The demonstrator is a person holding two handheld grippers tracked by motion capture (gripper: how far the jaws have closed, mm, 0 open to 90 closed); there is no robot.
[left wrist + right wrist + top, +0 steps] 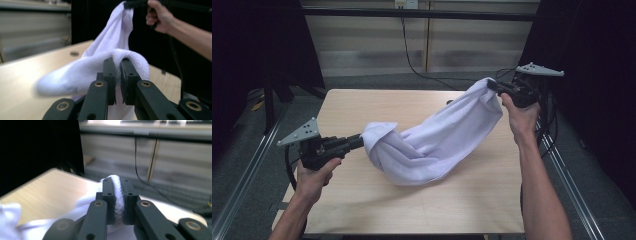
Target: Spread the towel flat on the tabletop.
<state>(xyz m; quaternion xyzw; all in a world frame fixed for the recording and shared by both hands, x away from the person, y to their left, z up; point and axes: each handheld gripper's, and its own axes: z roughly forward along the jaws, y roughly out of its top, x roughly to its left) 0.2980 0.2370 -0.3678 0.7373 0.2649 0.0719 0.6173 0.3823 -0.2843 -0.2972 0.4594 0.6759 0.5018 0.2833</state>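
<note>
Left claw (358, 142) is clamped on one end of the white towel (437, 137); right claw (493, 86) grips the other end, lifted over the desk's (362, 205) far right corner.

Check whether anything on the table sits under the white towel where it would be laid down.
Nothing visible does. The white towel hangs between the left gripper and right gripper, both clamped on it, and the wooden table around its sagging middle shows bare.

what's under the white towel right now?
Under the white towel, slung between the left hand-held gripper and right hand-held gripper, lies bare wooden table and its shadow. Whatever sits beneath the sagging middle is covered.
</note>
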